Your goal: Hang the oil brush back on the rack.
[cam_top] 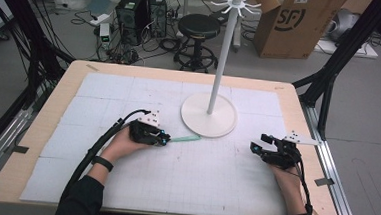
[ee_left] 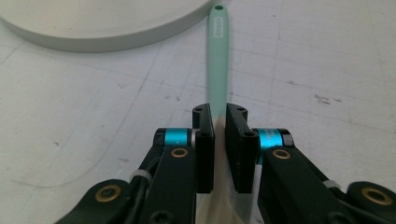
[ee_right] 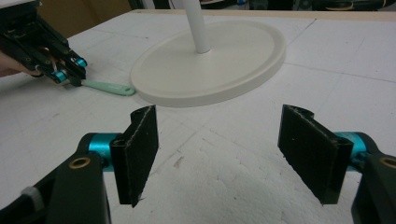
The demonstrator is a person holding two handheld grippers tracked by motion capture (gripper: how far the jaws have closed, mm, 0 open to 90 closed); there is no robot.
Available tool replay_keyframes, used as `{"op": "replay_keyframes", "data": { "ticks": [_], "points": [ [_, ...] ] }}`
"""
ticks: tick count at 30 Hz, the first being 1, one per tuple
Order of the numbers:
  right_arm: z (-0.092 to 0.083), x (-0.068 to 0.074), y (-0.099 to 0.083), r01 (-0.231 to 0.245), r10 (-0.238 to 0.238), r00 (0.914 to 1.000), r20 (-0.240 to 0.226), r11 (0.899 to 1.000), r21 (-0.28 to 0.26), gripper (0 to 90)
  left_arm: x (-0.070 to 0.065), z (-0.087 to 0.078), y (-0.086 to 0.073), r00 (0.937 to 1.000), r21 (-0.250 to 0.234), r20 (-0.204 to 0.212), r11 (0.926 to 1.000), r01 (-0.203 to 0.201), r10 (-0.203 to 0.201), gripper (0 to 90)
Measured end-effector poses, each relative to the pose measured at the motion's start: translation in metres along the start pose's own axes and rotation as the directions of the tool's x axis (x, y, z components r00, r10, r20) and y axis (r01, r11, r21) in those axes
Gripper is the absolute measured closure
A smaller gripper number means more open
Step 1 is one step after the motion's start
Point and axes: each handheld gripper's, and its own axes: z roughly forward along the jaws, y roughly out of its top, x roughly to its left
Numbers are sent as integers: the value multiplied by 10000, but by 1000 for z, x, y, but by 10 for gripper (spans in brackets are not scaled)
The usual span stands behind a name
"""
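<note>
Gripping: left gripper (ee_left: 219, 122) pinches the mint handle (ee_left: 217, 60) low, leaving its holed tip free for a hook.
Handle: flat on the table (cam_top: 129, 91), tip beside the stand (cam_top: 208, 122) base.
Right gripper (ee_right: 217, 149): spread, empty, waiting apart.

The mint-green utensil (ee_left: 218, 56) has its working end hidden between and below the jaws of the left gripper (ee_left: 219, 135), so its type cannot be determined. The small marking near its hanging hole is too small to read. The white stand (ee_right: 210, 60) is cut off at the top edge in the right gripper view.
</note>
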Motion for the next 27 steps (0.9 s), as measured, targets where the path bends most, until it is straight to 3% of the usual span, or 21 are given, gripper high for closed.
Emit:
{"op": "replay_keyframes", "data": {
  "ticks": [4, 12, 20, 27],
  "points": [
    [0, 0, 0, 21, -21, 10000, -6, 10000, 5, 285, -1, -2, -1, 9995, 80, 301, 9999, -96, 93, 825],
    [0, 0, 0, -34, 34, 10000, 16, 10000, -18, 285, -1, -3, 0, 9994, 120, 346, 9999, -82, 78, 825],
    [0, 0, 0, -20, 20, 10000, 25, 10000, -4, 284, -8, -15, 4, 9994, -600, 343, 9982, -30, 51, 824],
    [0, -1, 0, -27, 27, 10000, 51, 10000, -34, 285, -13, -29, 14, 9998, -1525, 168, 9882, 153, -129, 824]
  ]
}}
